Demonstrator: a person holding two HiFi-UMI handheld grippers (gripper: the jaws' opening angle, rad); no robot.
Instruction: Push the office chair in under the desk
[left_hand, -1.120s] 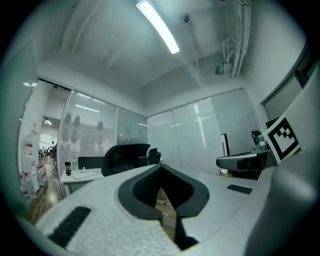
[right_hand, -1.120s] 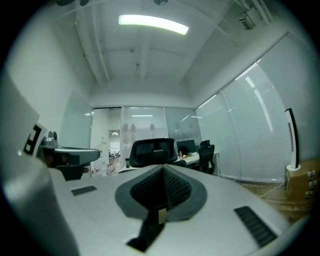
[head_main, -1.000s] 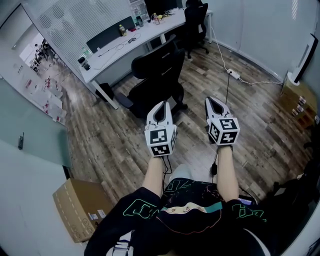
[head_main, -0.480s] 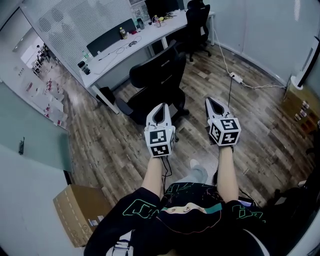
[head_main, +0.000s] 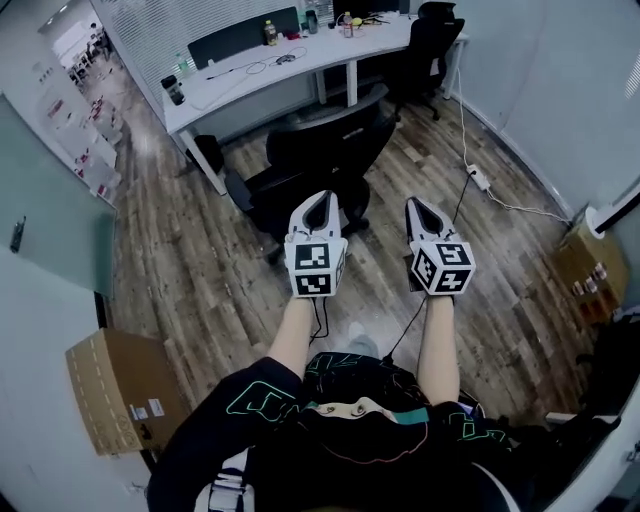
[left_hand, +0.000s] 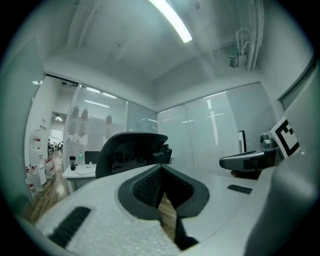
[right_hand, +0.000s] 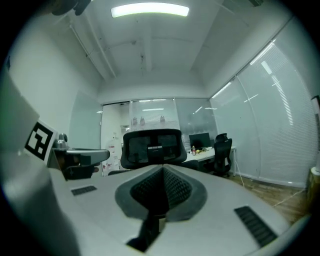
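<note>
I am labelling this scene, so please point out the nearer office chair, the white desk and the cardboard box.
Office chair (head_main: 335, 140), head view, on its backrest.
White desk (head_main: 325, 52), head view, on bare desktop.
Cardboard box (head_main: 105, 385), head view, on its top face.

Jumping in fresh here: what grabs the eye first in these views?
The two white claws, left claw and right claw, both shut and empty, held side by side mid-frame. Just beyond them stands the black office chair, its back toward them, out from the long white desk behind it.
</note>
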